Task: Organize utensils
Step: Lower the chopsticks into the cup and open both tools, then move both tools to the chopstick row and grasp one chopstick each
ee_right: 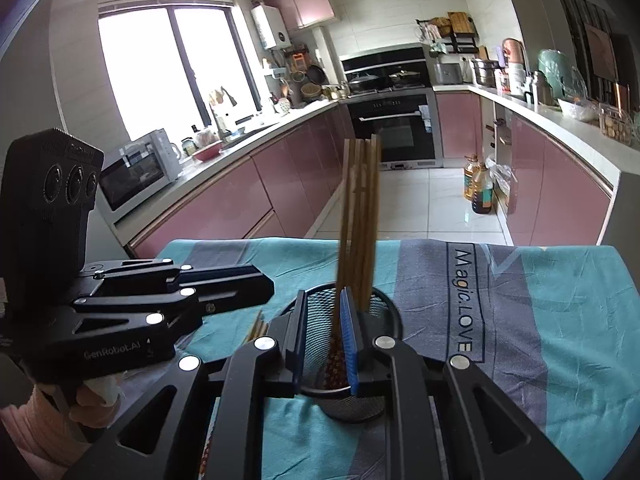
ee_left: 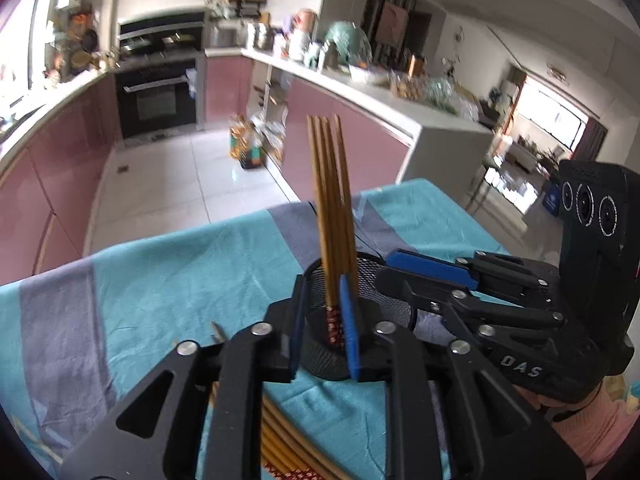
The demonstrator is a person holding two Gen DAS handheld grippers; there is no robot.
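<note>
Crinkled teal cloth under round black mesh cup; slim wooden chopsticks upright inside, between left gripper and right gripper jaws, both slightly parted, grip unclear.

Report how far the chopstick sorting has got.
Done: a bundle of chopsticks stands upright in the black mesh holder. In hand: both the left gripper and the right gripper straddle that bundle, with gaps visible beside the pads, so it looks like a release. Left: more chopsticks lie loose on the teal cloth, below the left gripper.
</note>
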